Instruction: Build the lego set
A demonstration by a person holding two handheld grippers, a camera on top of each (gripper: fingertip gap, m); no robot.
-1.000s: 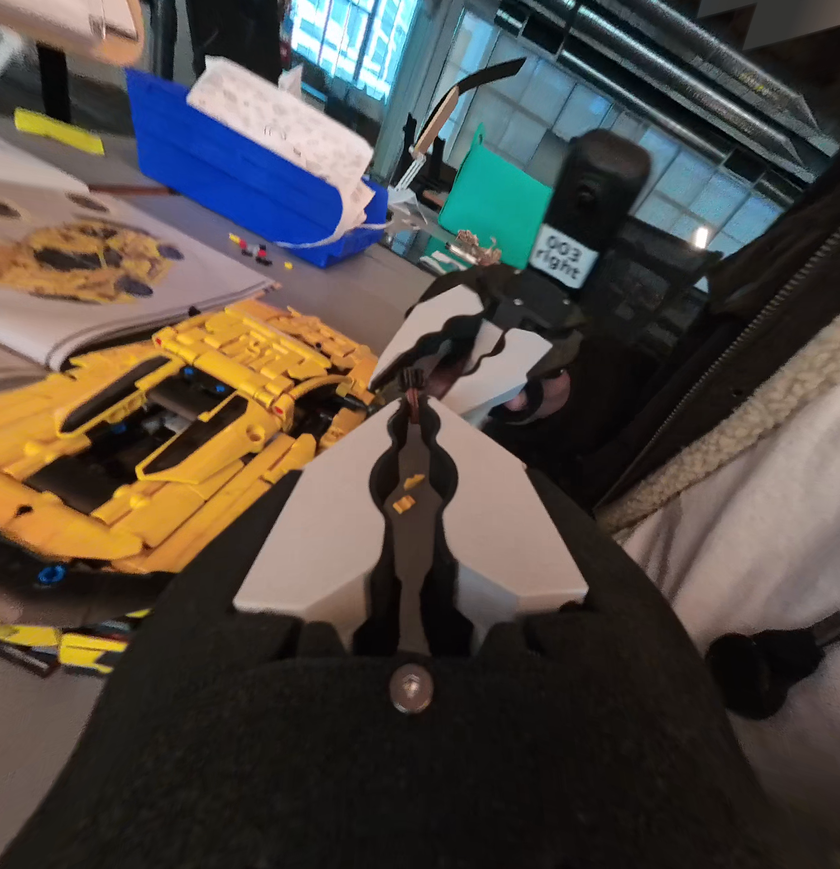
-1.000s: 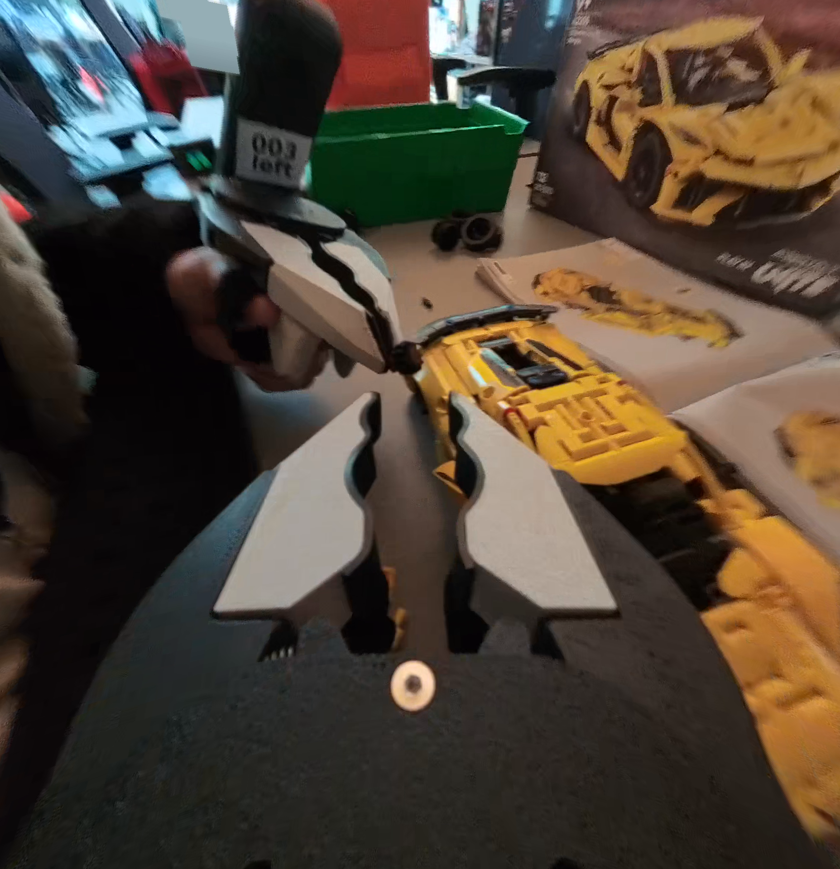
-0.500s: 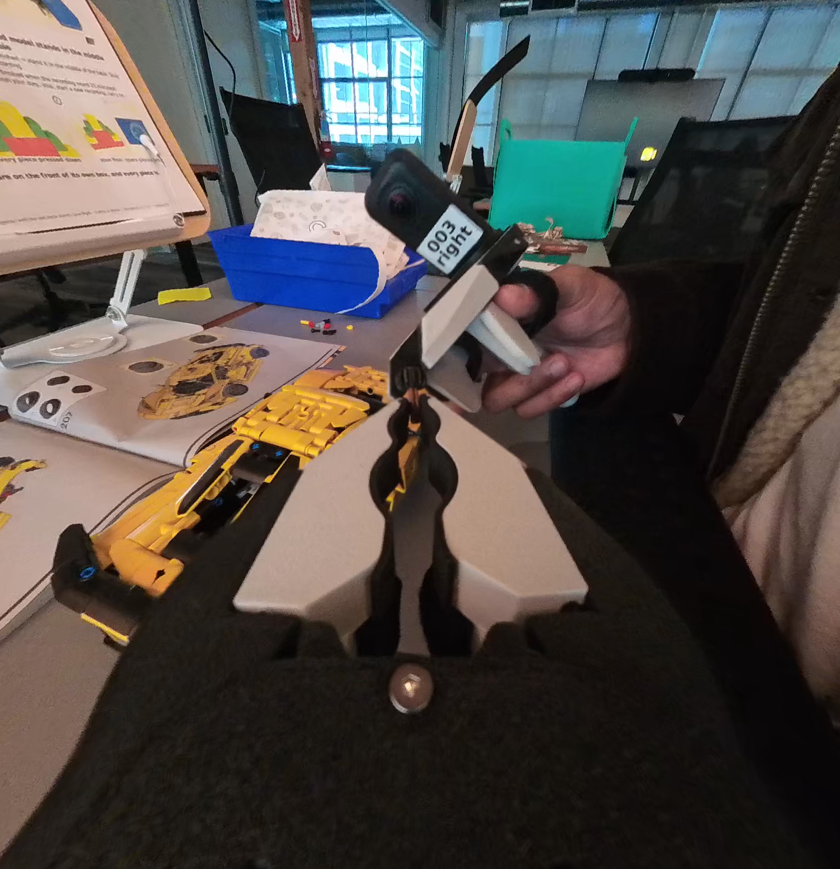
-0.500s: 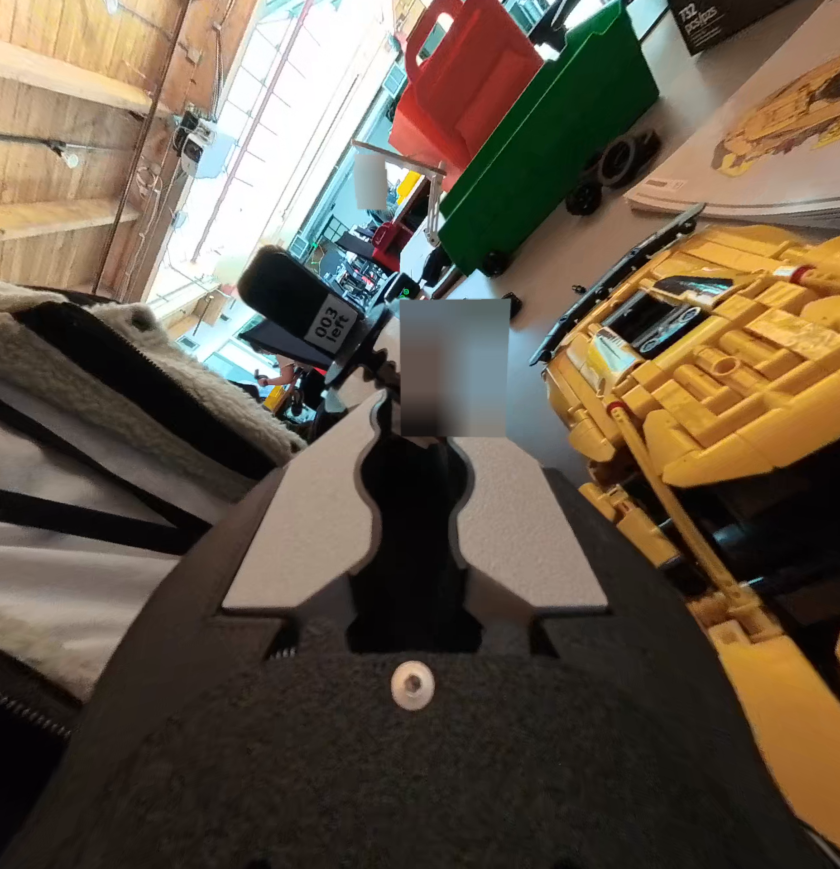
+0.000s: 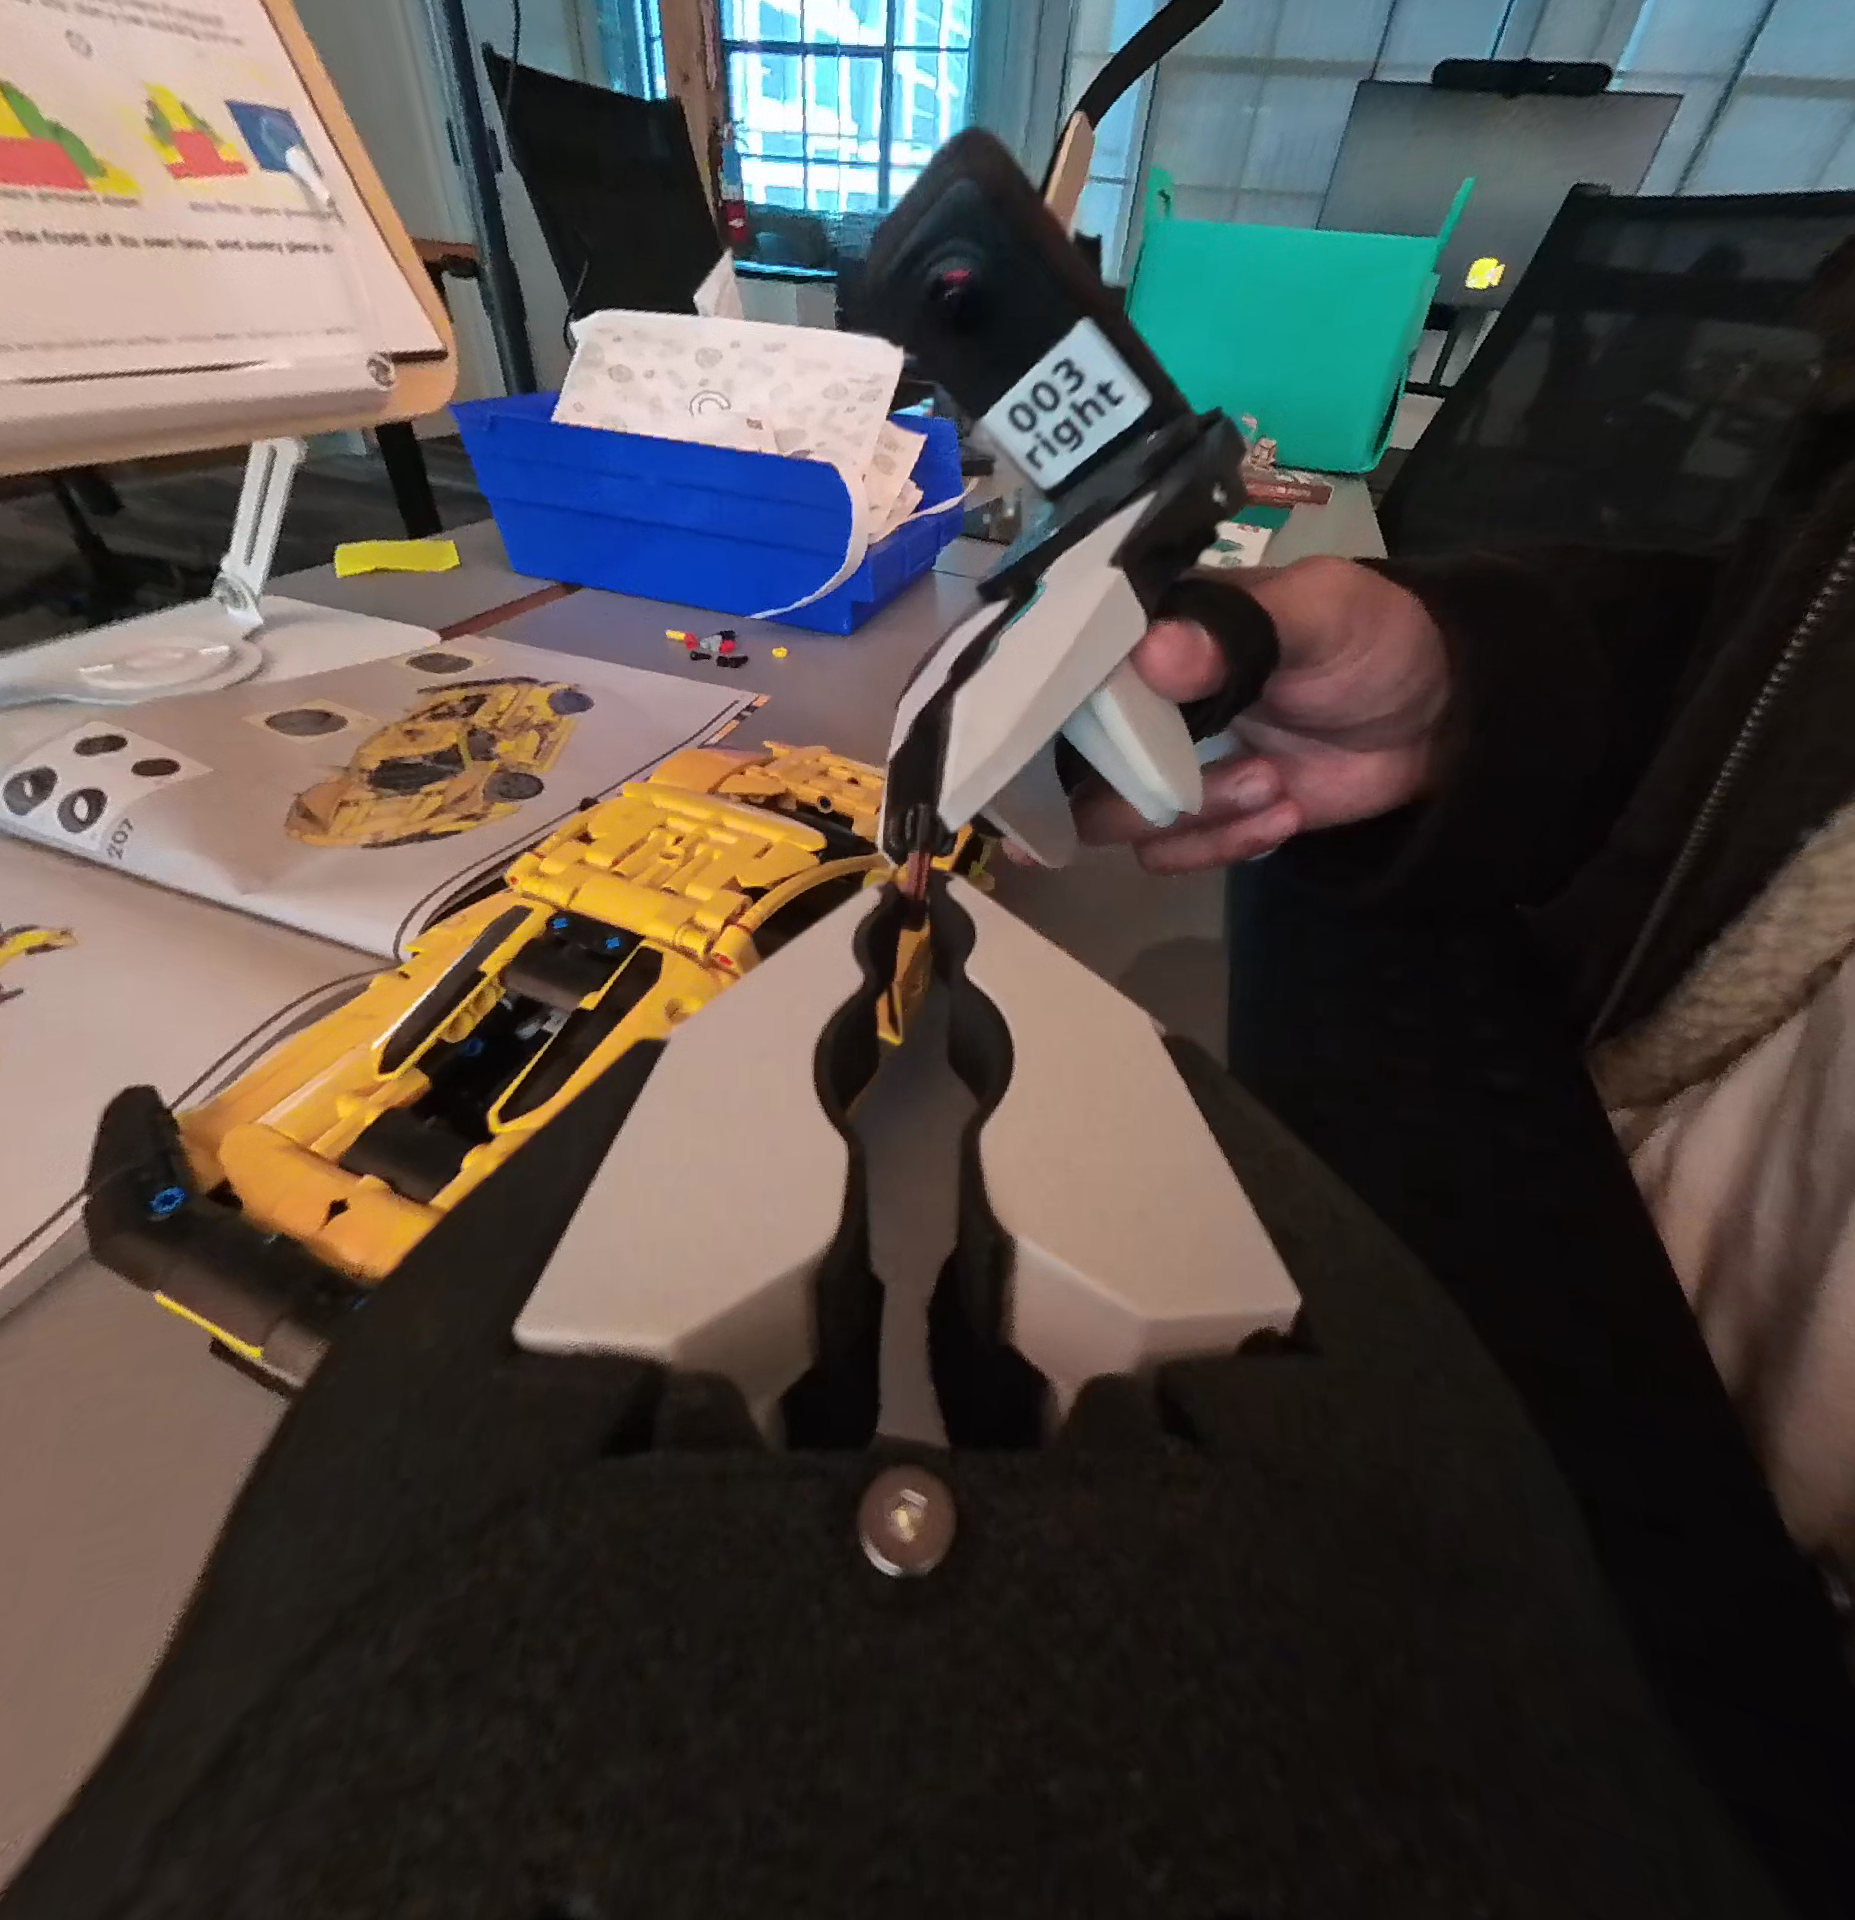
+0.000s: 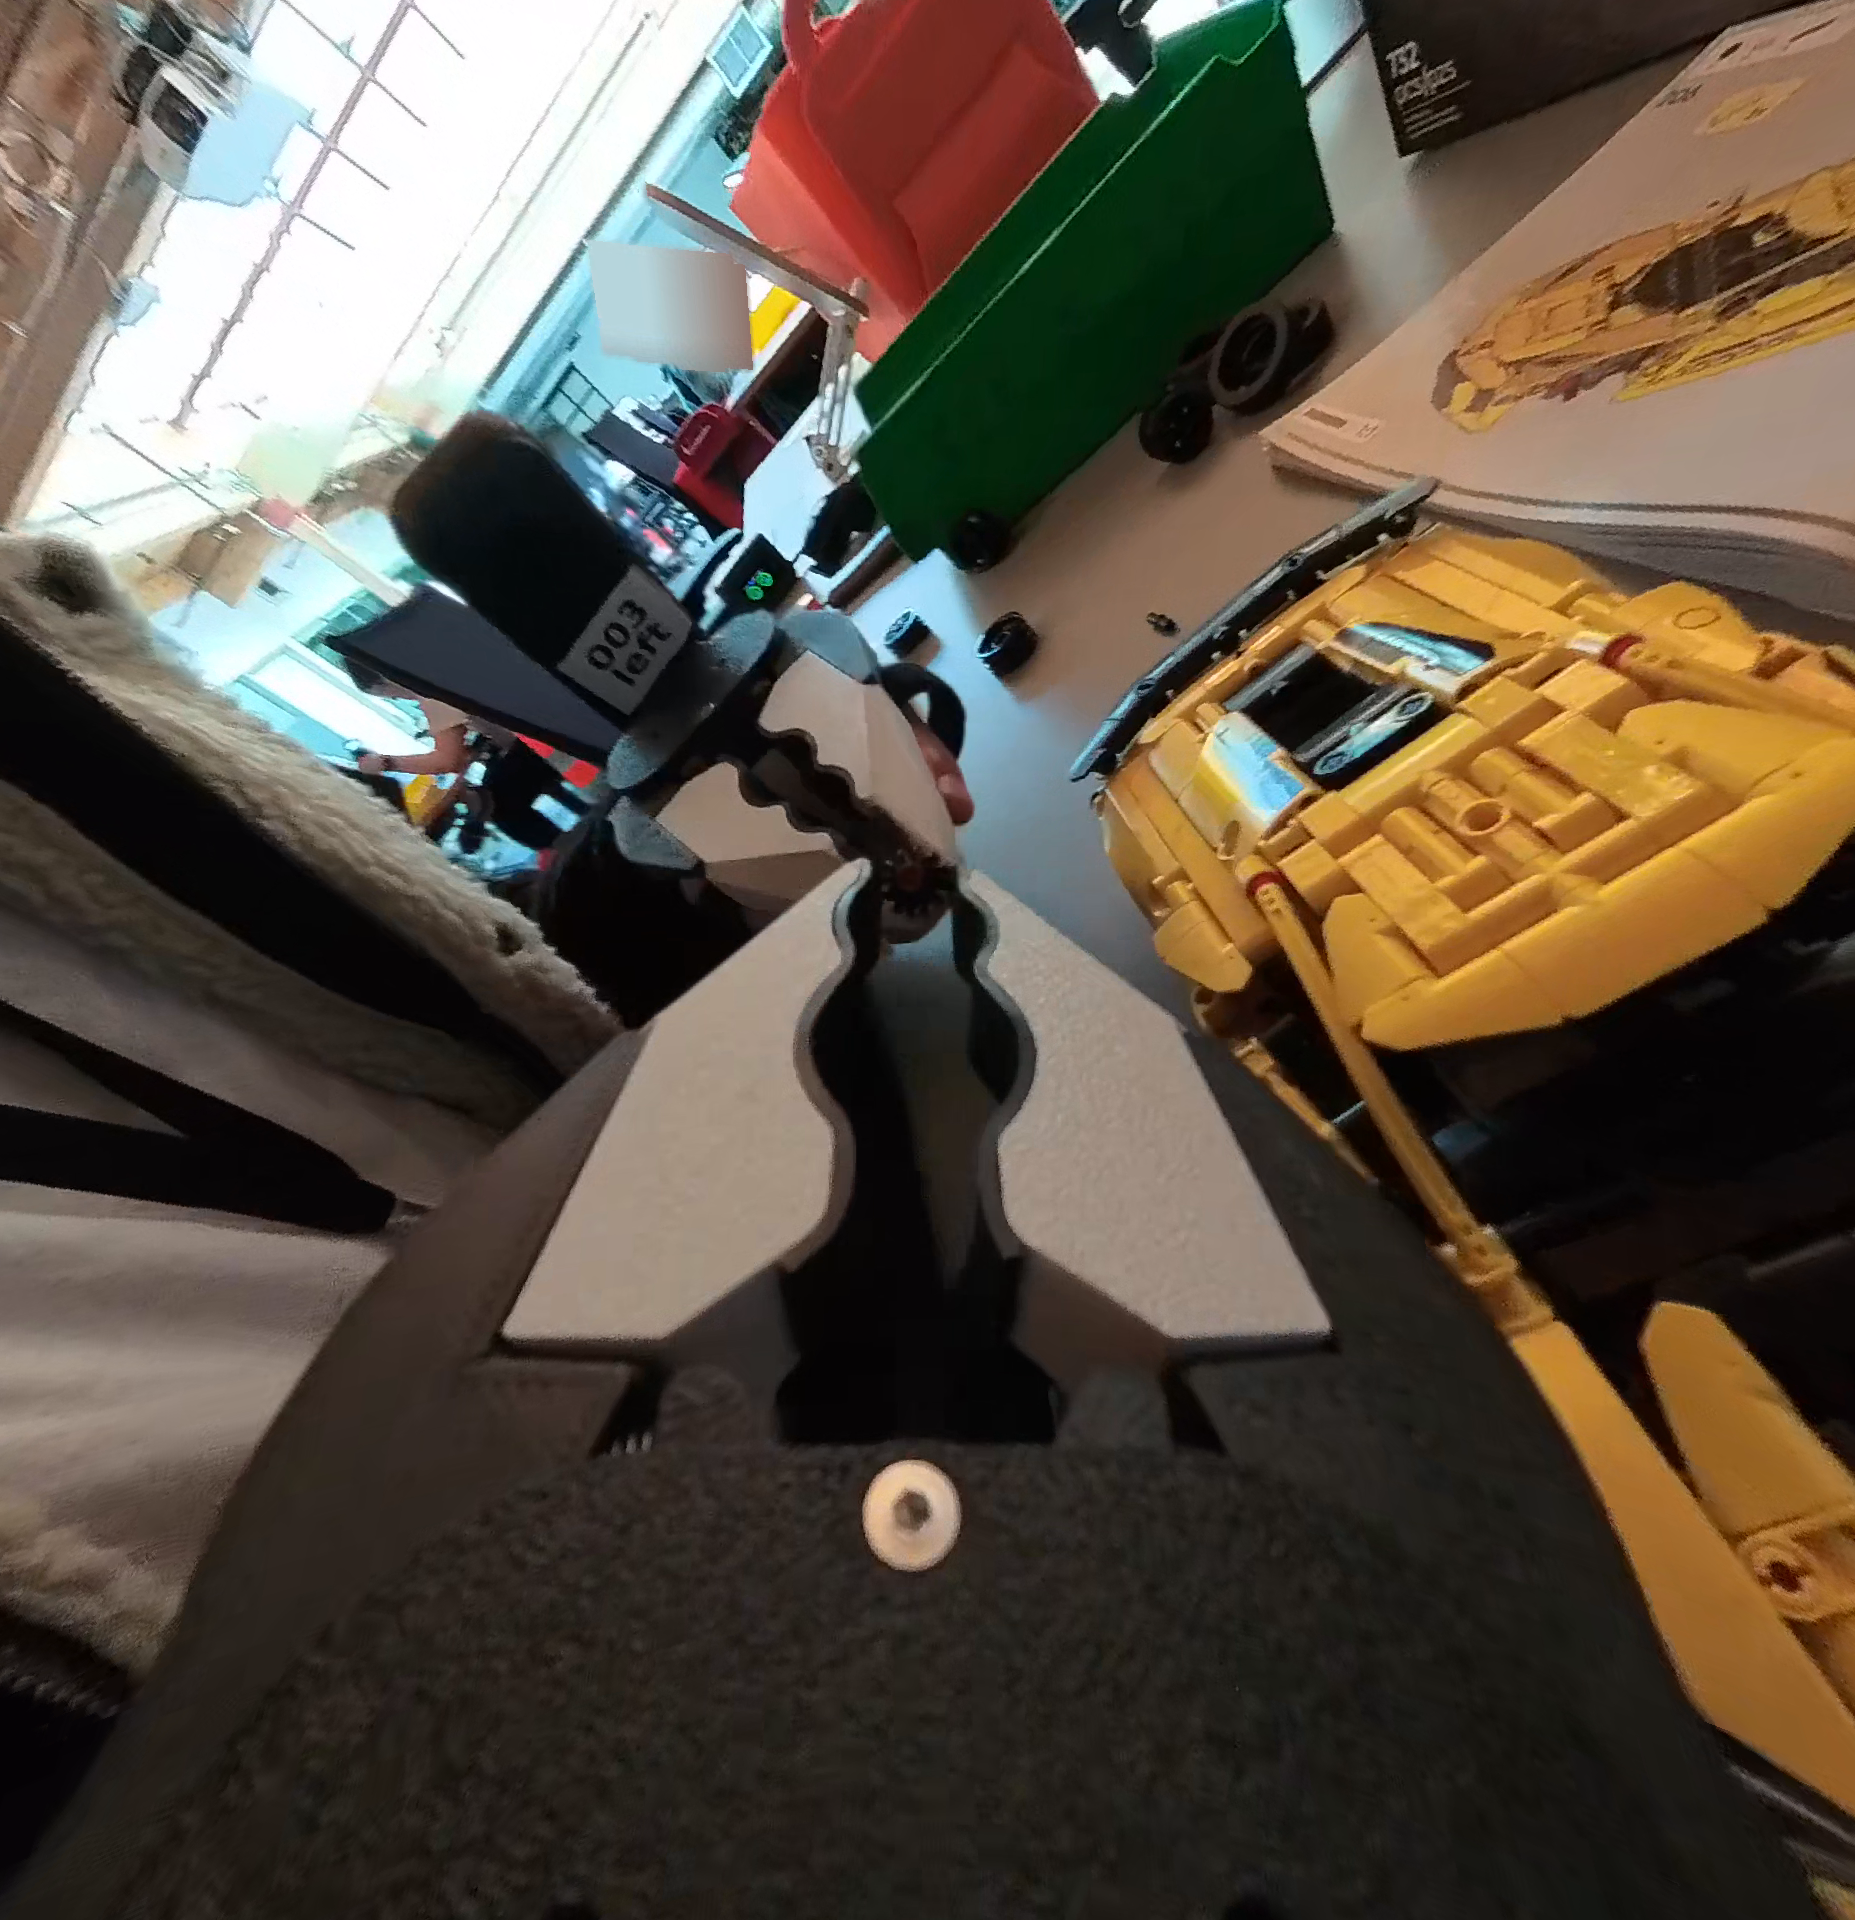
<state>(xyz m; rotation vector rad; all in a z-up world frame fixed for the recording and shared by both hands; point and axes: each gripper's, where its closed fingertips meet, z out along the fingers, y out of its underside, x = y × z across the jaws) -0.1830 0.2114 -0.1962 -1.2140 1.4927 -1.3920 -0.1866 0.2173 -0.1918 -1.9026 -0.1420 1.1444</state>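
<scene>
Left wrist view: left claw (image 5: 915,902) clenched on small dark lego piece (image 5: 915,896), tip to tip with right claw (image 5: 907,831). Yellow lego car (image 5: 549,997) on worktop (image 5: 92,1475), left of and beyond claw tips. Open manual (image 5: 403,769) farther left; blue bin (image 5: 694,520) beyond.

Right wrist view: right claw (image 6: 915,904) nearly closed around same piece (image 6: 910,883), grip itself unclear. Left claw (image 6: 918,857) meets it from above left. Car (image 6: 1474,852) right of claw; green bin (image 6: 1089,343) beyond.

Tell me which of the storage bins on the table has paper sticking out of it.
The blue bin in the left wrist view: patterned white paper spills over its rim. The green bin in the right wrist view shows no paper, only loose black wheels beside it.
</scene>
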